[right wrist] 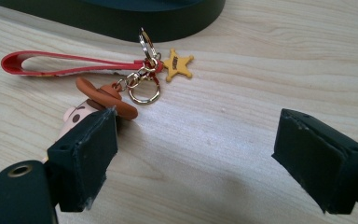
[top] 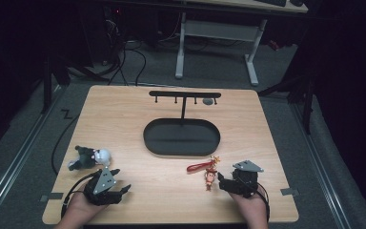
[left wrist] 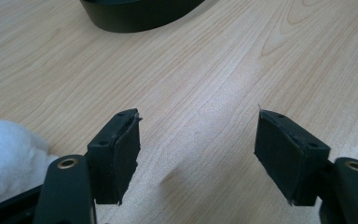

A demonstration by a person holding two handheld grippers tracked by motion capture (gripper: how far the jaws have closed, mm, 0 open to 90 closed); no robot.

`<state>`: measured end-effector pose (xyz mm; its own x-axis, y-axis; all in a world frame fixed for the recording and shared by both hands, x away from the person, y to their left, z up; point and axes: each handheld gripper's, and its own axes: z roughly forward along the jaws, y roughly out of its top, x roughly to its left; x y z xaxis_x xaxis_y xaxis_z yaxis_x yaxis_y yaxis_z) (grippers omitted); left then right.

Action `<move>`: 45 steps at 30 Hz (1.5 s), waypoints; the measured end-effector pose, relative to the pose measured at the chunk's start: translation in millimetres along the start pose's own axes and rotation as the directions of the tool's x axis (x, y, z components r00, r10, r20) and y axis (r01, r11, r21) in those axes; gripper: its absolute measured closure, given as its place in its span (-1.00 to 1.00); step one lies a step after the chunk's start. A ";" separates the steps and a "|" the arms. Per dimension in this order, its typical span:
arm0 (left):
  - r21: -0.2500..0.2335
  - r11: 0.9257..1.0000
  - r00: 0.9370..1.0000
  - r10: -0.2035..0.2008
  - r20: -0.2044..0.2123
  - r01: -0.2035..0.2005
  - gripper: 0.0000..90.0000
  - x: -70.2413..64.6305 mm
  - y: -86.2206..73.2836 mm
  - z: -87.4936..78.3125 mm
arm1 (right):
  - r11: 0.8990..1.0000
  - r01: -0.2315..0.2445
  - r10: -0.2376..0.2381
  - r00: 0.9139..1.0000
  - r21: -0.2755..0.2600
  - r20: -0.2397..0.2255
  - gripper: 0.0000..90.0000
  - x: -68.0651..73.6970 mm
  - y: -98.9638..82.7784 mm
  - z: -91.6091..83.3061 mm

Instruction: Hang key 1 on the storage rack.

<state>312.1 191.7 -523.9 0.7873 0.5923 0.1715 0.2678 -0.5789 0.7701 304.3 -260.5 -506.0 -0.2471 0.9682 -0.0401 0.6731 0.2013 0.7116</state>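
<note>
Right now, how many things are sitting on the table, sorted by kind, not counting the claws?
Plush toys: 1, the green and white plush
Keychains: 1, the cowboy keychain
Stands: 1, the black hanger stand
Total: 3

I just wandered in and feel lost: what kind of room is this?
Probably a lab set up for recording: a light wooden table under a fixed camera, dark curtains around it, floor cables, and a person holding a black hand-held gripper in each hand.

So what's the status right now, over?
Left gripper open, empty. Right gripper open beside cowboy figure keychain with red strap. Black T-shaped hanger stand unobstructed; plush toy aside.
</note>
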 end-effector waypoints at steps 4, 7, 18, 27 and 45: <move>0.004 1.000 1.000 0.002 0.000 -0.002 -0.30 -0.4 0.1 0.3 | 1.000 0.002 -0.002 1.000 0.026 -0.002 -0.69 -0.7 0.6 -1.2; 0.006 1.000 1.000 0.003 0.001 -0.003 -0.30 -0.9 0.2 0.8 | 0.998 0.000 0.001 1.000 0.056 -0.013 -0.69 -1.6 1.3 -1.3; 0.005 1.000 1.000 0.010 0.014 -0.010 -0.30 -0.2 -0.6 -0.5 | 0.982 -0.033 0.042 0.998 0.188 -0.042 -0.67 -7.0 5.5 -2.6; 0.000 1.000 1.000 0.014 0.020 -0.014 -0.30 -2.0 -0.4 -0.9 | 0.952 0.040 -0.028 0.999 0.303 -0.044 -0.66 -1.7 10.0 -2.4; -0.002 1.000 0.999 0.021 0.029 -0.021 -0.30 -3.2 0.9 -0.3 | 0.859 0.165 -0.116 0.985 0.484 -0.130 -0.66 15.6 21.1 -1.7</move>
<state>309.6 189.4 -523.6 0.8083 0.5639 0.1696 0.2504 -0.5899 0.7676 313.5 -241.4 -490.4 -0.4120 0.9107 -0.0312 0.8750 0.4049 0.2654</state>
